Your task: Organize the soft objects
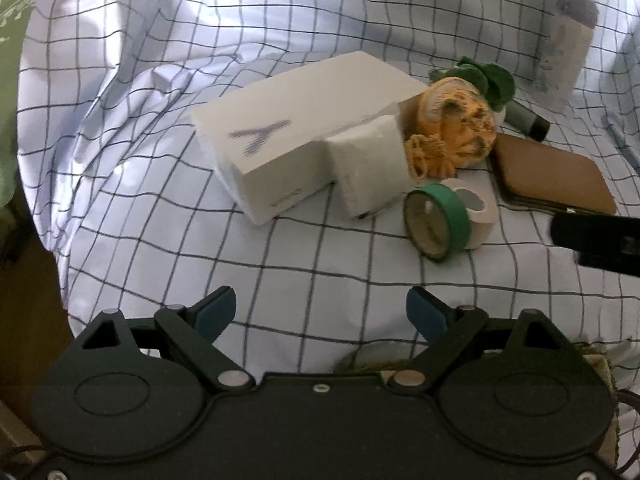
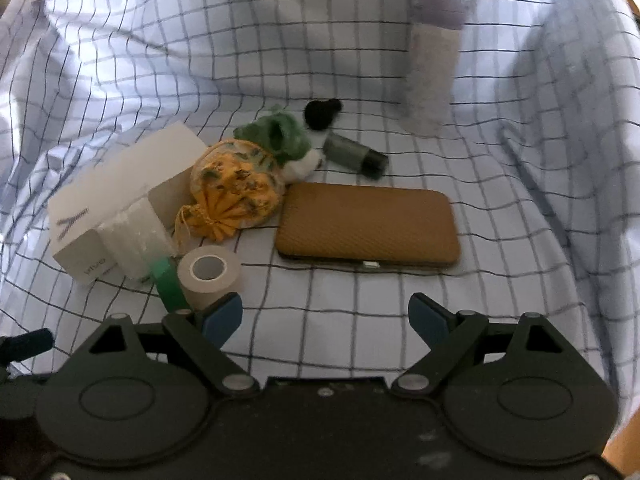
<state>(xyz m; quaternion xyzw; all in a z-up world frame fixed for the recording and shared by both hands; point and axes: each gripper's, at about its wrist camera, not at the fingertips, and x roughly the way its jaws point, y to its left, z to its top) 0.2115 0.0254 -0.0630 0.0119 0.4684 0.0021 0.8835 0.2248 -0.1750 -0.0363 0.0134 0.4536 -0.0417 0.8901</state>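
Observation:
An orange drawstring pouch [image 1: 460,128] [image 2: 236,196] lies on the checked cloth beside a white box [image 1: 296,136] [image 2: 120,192]. A green and white soft toy [image 1: 490,78] [image 2: 284,140] sits behind the pouch. A white soft pack [image 1: 370,168] [image 2: 136,236] leans on the box. A small black soft thing [image 2: 320,114] lies further back. My left gripper [image 1: 320,314] is open and empty, in front of the box. My right gripper [image 2: 325,318] is open and empty, in front of the brown wallet [image 2: 368,226] [image 1: 552,176].
A green tape roll [image 1: 438,222] [image 2: 168,284] and a white tape roll [image 1: 476,210] [image 2: 210,276] lie near the pack. A grey cylinder [image 2: 354,154] [image 1: 526,118] and a tall white bottle [image 2: 434,60] [image 1: 564,48] stand behind. The right gripper's finger shows in the left view [image 1: 596,236].

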